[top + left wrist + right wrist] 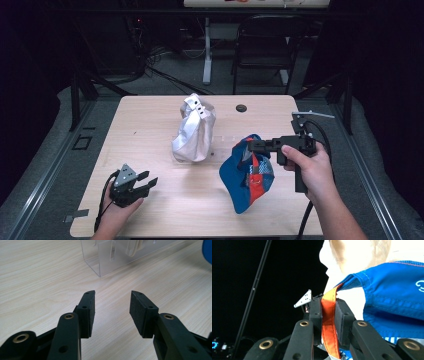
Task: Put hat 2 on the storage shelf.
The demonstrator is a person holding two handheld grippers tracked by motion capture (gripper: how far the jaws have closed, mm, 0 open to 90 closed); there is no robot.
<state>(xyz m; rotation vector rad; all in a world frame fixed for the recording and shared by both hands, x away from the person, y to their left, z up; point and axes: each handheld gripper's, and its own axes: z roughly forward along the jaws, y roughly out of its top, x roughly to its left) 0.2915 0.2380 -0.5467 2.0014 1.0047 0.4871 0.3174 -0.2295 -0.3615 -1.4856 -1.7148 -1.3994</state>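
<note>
A blue cap (247,172) with an orange strap (328,315) hangs over the right half of the table. My right gripper (251,146) is shut on that orange strap and holds the cap up; in the right gripper view the strap (328,315) is pinched between the two pads. A white cap (194,129) sits on a clear plastic stand (112,257) at the table's middle. My left gripper (149,183) rests low at the front left of the table, open, with bare wood between its pads (87,312).
The light wooden table (150,125) has a round dark grommet (241,108) near its far edge. A black chair (265,45) and a white table leg (207,50) stand beyond the table. Dark curtains close off both sides.
</note>
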